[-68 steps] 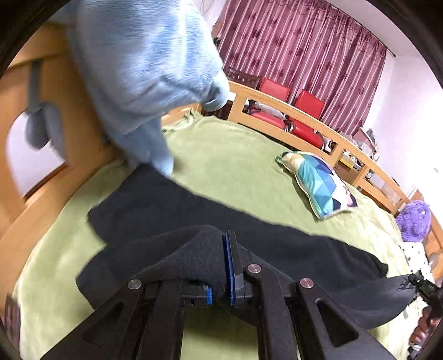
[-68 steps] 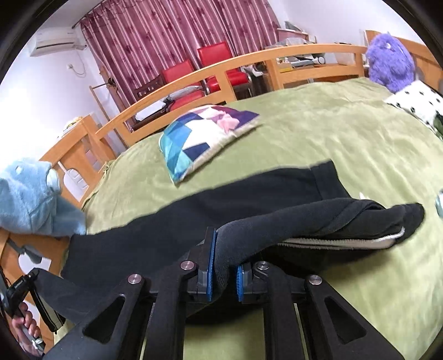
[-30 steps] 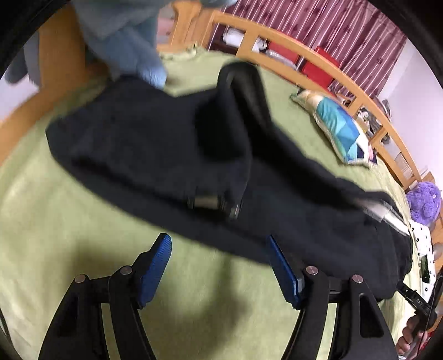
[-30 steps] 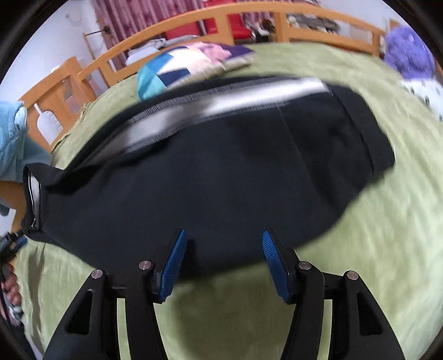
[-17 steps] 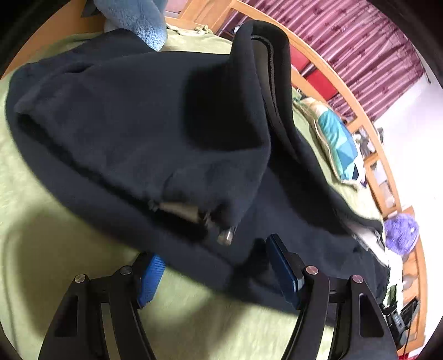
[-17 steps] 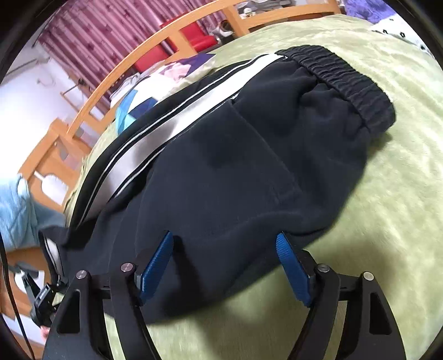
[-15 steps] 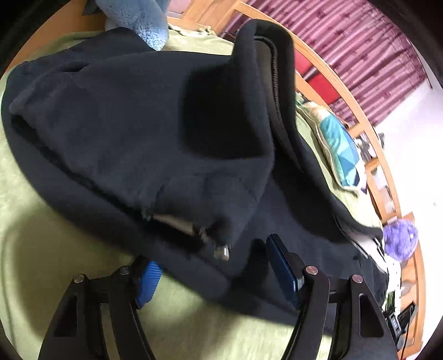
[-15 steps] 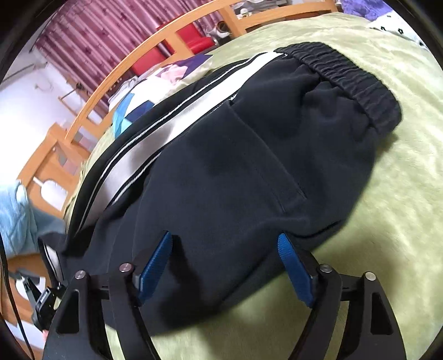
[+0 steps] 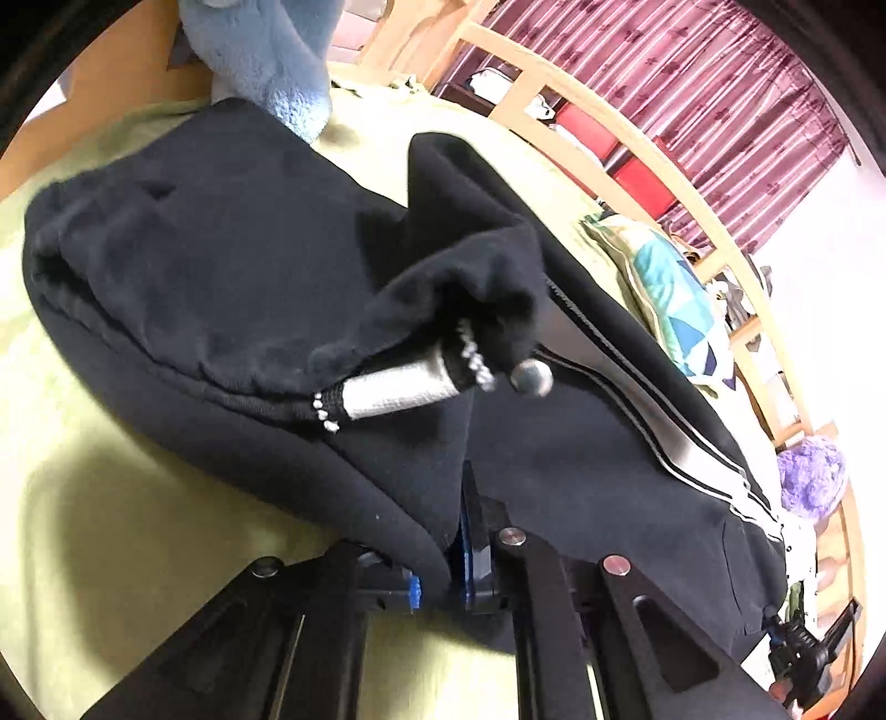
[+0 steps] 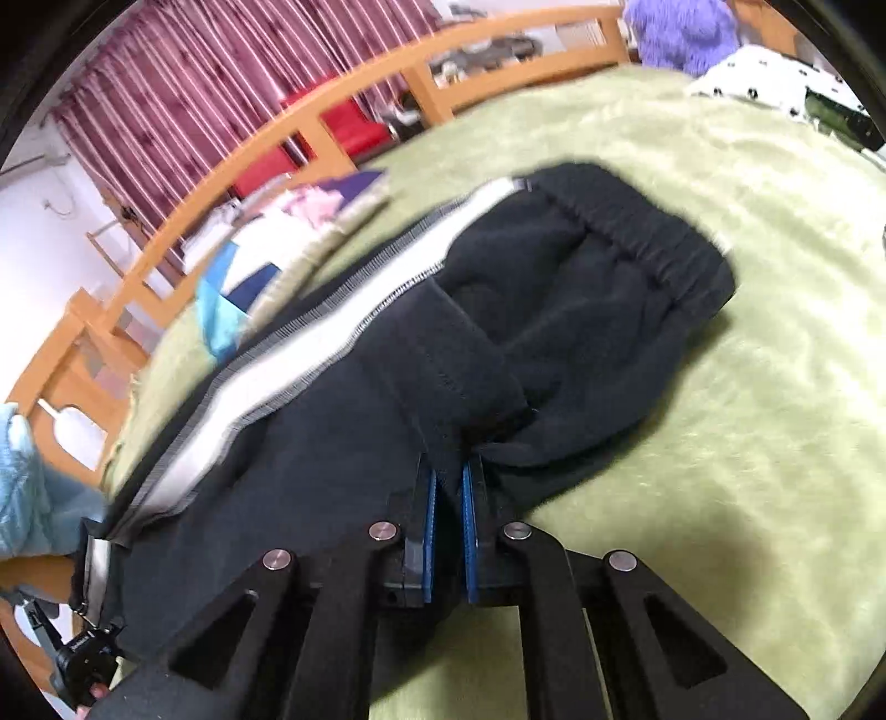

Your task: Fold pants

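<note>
Black fleece pants point(image 9: 232, 277) with a white side stripe point(image 10: 310, 343) lie folded lengthwise on the green bed cover. My left gripper point(image 9: 443, 559) is shut on the near edge of the leg end, beside a silver cuff tab and snap point(image 9: 530, 378). My right gripper point(image 10: 447, 498) is shut on the near edge of the pants point(image 10: 554, 332), a little short of the elastic waistband point(image 10: 648, 238). The cloth bunches up where each gripper pinches it.
A green blanket point(image 10: 747, 415) covers the bed. A patterned pillow point(image 9: 670, 304) lies beyond the pants by the wooden rail point(image 10: 343, 111). A blue plush point(image 9: 266, 61) sits at the leg end, a purple plush point(image 10: 681, 27) and spotted cloth point(image 10: 764, 77) at the waist end.
Both grippers were open just short of the pants half a second ago. Both have moved in and shut on the near edge, and the cloth has bunched up.
</note>
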A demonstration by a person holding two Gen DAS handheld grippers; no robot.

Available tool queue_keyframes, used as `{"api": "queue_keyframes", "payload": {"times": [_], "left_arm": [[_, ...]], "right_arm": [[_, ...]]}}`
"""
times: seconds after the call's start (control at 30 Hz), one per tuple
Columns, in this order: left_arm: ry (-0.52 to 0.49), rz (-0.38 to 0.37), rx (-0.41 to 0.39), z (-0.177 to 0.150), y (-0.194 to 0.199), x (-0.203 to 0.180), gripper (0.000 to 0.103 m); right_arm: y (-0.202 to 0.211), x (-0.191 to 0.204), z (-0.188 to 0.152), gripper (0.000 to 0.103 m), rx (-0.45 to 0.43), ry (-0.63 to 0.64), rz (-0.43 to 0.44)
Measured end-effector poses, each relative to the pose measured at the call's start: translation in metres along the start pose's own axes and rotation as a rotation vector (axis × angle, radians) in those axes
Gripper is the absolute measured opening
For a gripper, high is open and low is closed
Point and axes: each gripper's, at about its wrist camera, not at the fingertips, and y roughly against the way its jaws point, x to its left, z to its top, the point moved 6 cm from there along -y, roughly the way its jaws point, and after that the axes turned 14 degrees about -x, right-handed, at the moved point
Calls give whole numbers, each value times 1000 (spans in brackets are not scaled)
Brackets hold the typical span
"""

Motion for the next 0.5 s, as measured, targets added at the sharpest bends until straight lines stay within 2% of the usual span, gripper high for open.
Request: {"api": "queue_keyframes", "payload": {"times": [0.13, 0.27, 0.5], "left_arm": [[-25, -5, 17, -15, 31, 2, 10], [-58, -5, 32, -32, 67, 1, 10], [-81, -14, 69, -77, 147, 2, 9]], "right_arm": [[31, -13, -3, 8, 12, 14, -4], [62, -40, -10, 8, 31, -40, 4], [158, -88, -21, 7, 7, -21, 2]]}}
